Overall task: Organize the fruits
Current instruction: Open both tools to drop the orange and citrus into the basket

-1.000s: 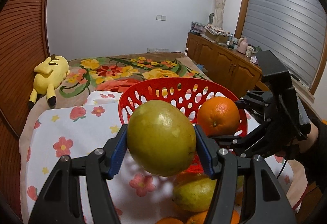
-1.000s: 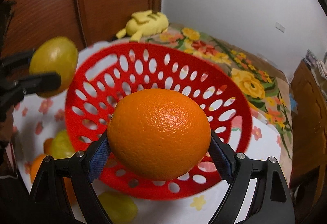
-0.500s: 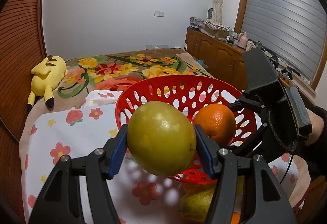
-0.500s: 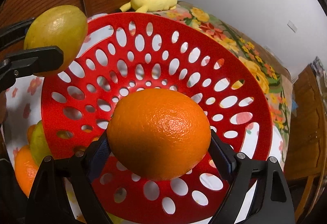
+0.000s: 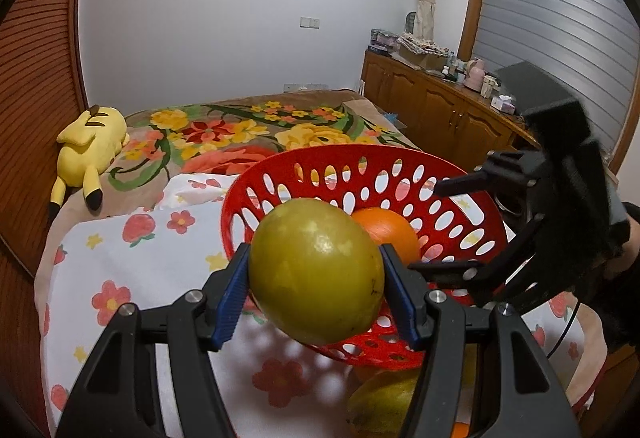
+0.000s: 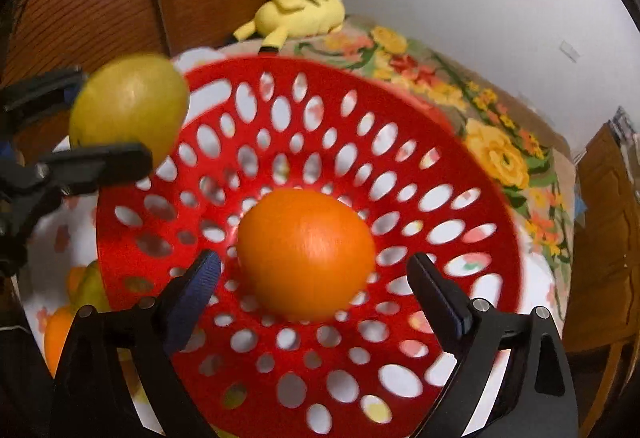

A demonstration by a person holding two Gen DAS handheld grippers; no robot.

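Gripping a yellow-green fruit (image 5: 316, 270) between blue pads, the left gripper (image 5: 316, 278) fills the lower centre of its own view, jaws clenched on both sides of the fruit, held just over the near rim of the red basket (image 5: 360, 154), presumably waiting its turn to drop. Right gripper (image 6: 314, 278), bottom of its view, stands released: pads spread well apart, clear of the orange (image 6: 306, 254) on either side. Orange sits in the basket's perforated bottom, centre frame, slightly blurred, so whether it has quite settled I cannot tell. Loose fruit (image 5: 384, 398), greenish and orange, lies on the strawberry-print cloth (image 5: 132, 270) beneath and beside the basket, lower right in the left view; probably next for collecting. Farther back: floral bedspread (image 5: 240, 130), yellow plush toy (image 5: 88, 146) at left, wooden cabinet (image 5: 440, 110) at upper right.
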